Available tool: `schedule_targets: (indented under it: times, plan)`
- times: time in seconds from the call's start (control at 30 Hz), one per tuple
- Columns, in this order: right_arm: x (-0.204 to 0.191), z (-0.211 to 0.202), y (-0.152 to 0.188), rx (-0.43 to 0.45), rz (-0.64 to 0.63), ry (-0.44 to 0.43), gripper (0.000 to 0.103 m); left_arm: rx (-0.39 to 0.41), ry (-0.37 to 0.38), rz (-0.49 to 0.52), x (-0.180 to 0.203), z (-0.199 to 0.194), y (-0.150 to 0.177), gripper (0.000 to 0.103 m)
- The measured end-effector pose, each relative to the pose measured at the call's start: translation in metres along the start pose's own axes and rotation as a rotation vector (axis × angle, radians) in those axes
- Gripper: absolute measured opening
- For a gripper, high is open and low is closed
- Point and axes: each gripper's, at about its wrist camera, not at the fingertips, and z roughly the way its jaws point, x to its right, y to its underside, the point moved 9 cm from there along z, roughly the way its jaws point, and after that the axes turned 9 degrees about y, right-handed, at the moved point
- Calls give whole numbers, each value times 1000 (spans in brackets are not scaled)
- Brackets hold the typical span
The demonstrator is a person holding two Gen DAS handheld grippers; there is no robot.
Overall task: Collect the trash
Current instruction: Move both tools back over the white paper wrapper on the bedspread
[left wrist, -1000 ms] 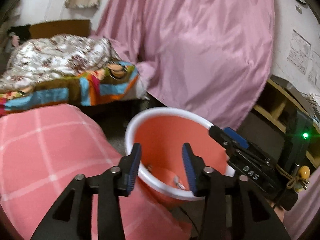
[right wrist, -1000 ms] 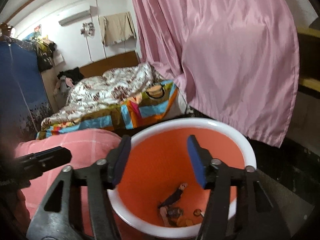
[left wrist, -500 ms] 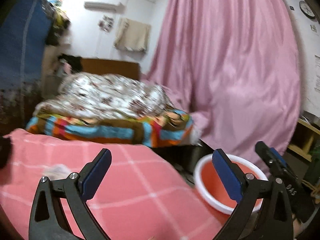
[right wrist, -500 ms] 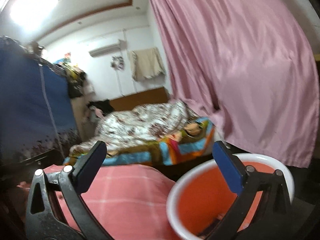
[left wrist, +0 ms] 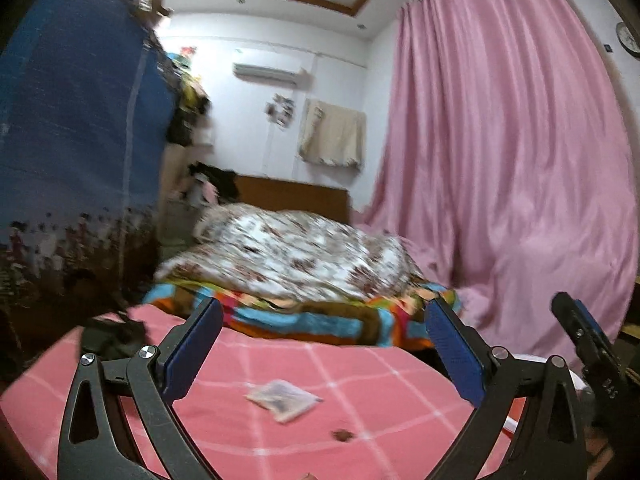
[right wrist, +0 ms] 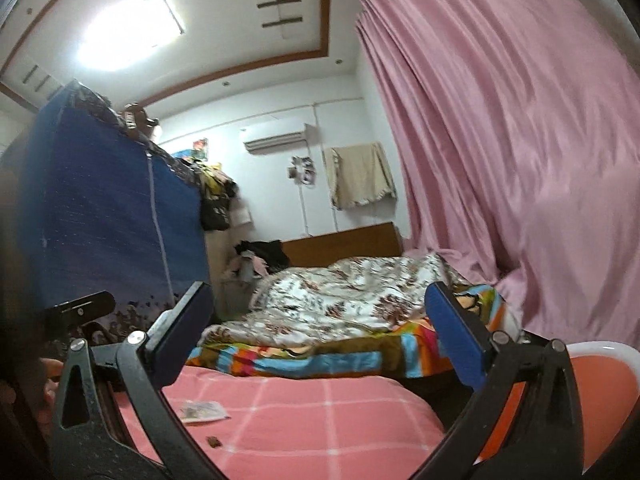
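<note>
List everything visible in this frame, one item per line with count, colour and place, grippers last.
wrapper: 1, clear and pale, on the pink cover, between the left fingers in view
crumb: 1, brown, on the cover near the wrapper
cover: 1, pink with white checks, foreground
bin: 1, orange with white rim, right of the cover
quilt: 1, white and brown floral, on the bed
blanket: 1, multicolour stripes, under the quilt
curtain: 1, pink, right
wardrobe: 1, blue, left
air conditioner: 1, white, back wall
towel: 1, beige, back wall
left gripper: open, empty
right gripper: open, empty
</note>
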Motion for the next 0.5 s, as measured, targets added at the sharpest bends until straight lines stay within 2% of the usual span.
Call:
schedule_targets:
  times: [0.2,0.4,0.5]
  plan:
    - [-37,8,14,-18,-58,-67,103,54,-68,32,-39,-28,-6,99]
    - [-60,16,32,-54,-124,-102,103,0,-95,57,-64,-26,10,99]
    - [-66,19,42,-80,-144,-113,103,-35,-94,57,-68,-6,17,99]
